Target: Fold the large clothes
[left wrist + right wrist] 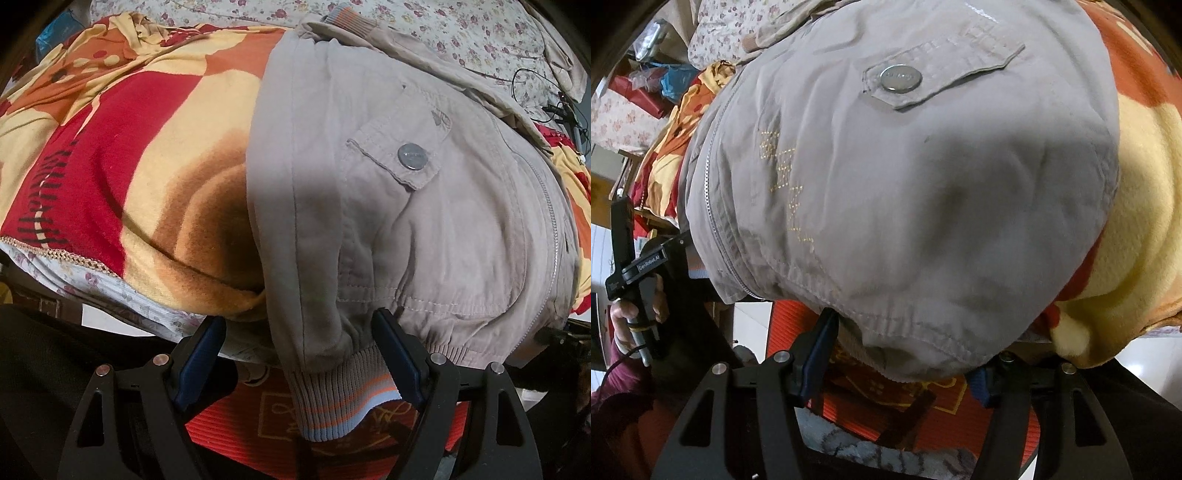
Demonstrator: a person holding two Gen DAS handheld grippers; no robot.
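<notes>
A beige jacket (pixel 406 206) with snap-button chest pockets and a zip lies front up on a red, orange and yellow blanket (pixel 129 155) on a bed. Its ribbed striped hem (pixel 332 402) hangs over the bed's near edge. My left gripper (pixel 301 328) is open, its fingers either side of the hem's left corner. The jacket also fills the right wrist view (pixel 894 192). My right gripper (pixel 912 339) is open around the jacket's bottom edge, and its right finger is mostly hidden under the cloth.
A floral sheet (pixel 461 40) covers the far side of the bed, with black cables (pixel 554 107) at the right. An orange-red mat (pixel 905 402) lies on the floor below the bed edge. Bags and clutter (pixel 653 74) stand at far left. The left hand-held gripper (pixel 631 258) shows in the right wrist view.
</notes>
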